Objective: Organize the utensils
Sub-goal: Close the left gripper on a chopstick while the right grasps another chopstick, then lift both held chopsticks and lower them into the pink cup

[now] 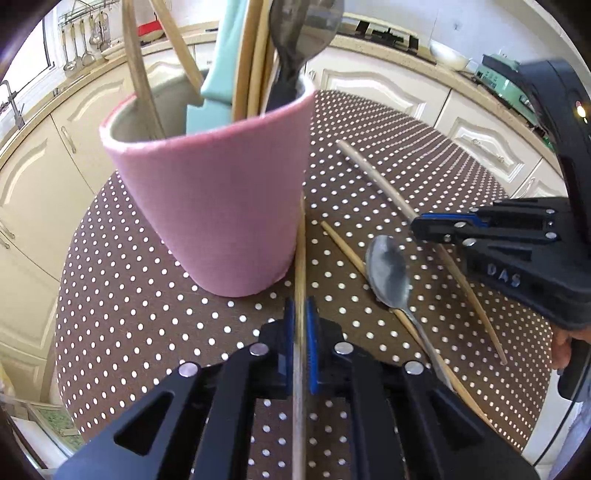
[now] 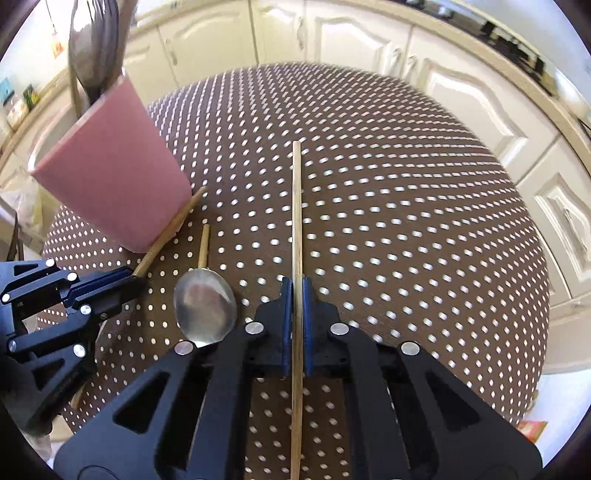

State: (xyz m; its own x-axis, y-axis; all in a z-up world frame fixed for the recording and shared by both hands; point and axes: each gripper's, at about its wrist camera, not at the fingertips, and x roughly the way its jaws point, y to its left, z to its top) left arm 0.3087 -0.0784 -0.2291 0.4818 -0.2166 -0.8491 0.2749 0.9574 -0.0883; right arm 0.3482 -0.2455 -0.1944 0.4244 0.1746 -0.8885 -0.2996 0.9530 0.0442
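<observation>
Left gripper (image 1: 300,332) and right gripper (image 2: 297,314) each clamp a thin wooden chopstick; lifting the left chopstick (image 1: 301,258) risks nudging the touching pink ceramic utensil cup (image 1: 218,206).

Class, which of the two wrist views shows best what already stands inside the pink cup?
The left wrist view. It looks over the rim of the pink cup and shows wooden handles, a teal utensil and a dark spoon inside. The right wrist view shows only the cup's outer wall, with one spoon bowl above it.
</observation>
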